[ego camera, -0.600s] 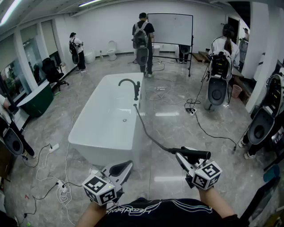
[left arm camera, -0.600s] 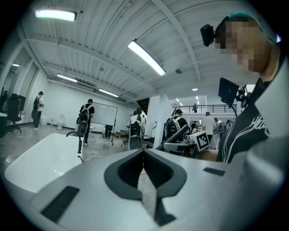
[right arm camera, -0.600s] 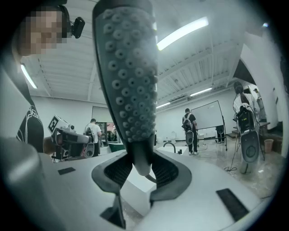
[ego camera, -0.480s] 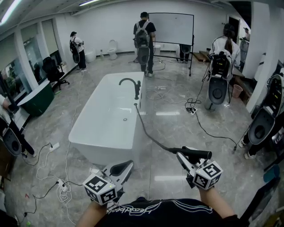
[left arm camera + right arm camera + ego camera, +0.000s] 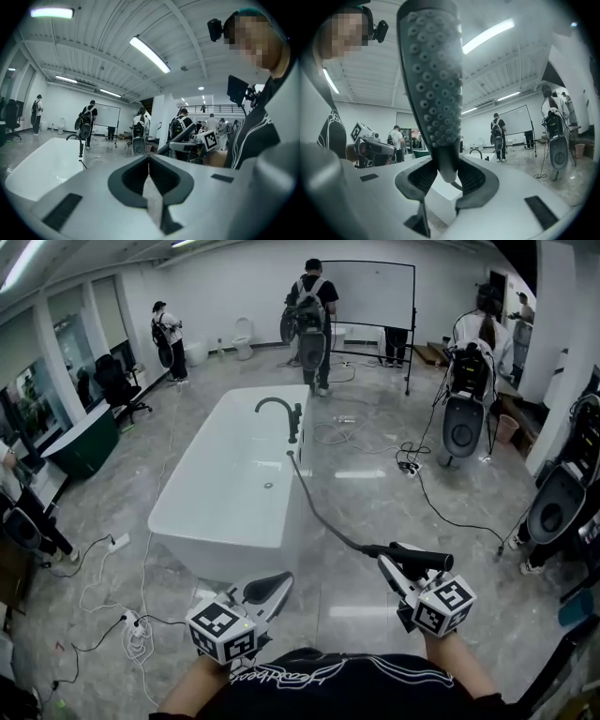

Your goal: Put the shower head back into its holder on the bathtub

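My right gripper [image 5: 394,563] is shut on the black shower head [image 5: 419,558], which lies crosswise between its jaws, its neck pinched by them. In the right gripper view the shower head [image 5: 433,79] rises up from the jaws, its nozzle face toward the camera. Its dark hose [image 5: 323,514] runs back to the rim of the white bathtub [image 5: 225,512], by the black faucet [image 5: 279,412]. My left gripper [image 5: 266,590] is shut and empty, low at the left, short of the tub's near end. The left gripper [image 5: 149,161] shows its jaws pressed together.
Cables and a power strip [image 5: 131,635] lie on the marble floor left of the tub. Several people with backpack rigs stand at the far end and right side. A whiteboard [image 5: 372,296] stands behind the tub, a dark green tub [image 5: 80,448] at the left wall.
The view has shifted slightly toward the tub; both grippers sit a little higher and further right in the picture. The right gripper's hold on the shower head is unchanged.
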The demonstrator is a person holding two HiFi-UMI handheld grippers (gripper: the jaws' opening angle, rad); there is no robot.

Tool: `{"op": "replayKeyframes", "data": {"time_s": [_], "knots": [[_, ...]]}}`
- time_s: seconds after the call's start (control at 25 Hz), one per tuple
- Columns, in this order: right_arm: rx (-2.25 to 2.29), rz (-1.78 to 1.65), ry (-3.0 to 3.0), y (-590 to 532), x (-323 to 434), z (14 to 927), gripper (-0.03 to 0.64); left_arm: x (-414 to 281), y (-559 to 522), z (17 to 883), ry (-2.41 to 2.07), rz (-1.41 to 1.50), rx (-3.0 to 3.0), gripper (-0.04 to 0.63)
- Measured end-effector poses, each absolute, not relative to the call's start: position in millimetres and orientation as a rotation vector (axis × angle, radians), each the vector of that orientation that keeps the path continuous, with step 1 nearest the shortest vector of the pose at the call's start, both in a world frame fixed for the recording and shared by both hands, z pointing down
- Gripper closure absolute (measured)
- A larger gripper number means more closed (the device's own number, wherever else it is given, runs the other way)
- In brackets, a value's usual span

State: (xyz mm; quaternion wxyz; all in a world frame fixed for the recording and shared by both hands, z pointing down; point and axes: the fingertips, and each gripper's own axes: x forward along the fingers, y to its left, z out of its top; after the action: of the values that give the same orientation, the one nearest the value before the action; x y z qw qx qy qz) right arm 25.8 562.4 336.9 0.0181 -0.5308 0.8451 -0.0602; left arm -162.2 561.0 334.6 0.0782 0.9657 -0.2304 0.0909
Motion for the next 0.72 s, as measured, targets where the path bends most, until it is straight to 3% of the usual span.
{"op": "replayKeyframes", "data": {"time_s": [0.72], "knots": [[-1.648,-0.323,2.55,468,71,353,0.482,-112,439,408,-0.534,0.422,2.83,0.591]]}}
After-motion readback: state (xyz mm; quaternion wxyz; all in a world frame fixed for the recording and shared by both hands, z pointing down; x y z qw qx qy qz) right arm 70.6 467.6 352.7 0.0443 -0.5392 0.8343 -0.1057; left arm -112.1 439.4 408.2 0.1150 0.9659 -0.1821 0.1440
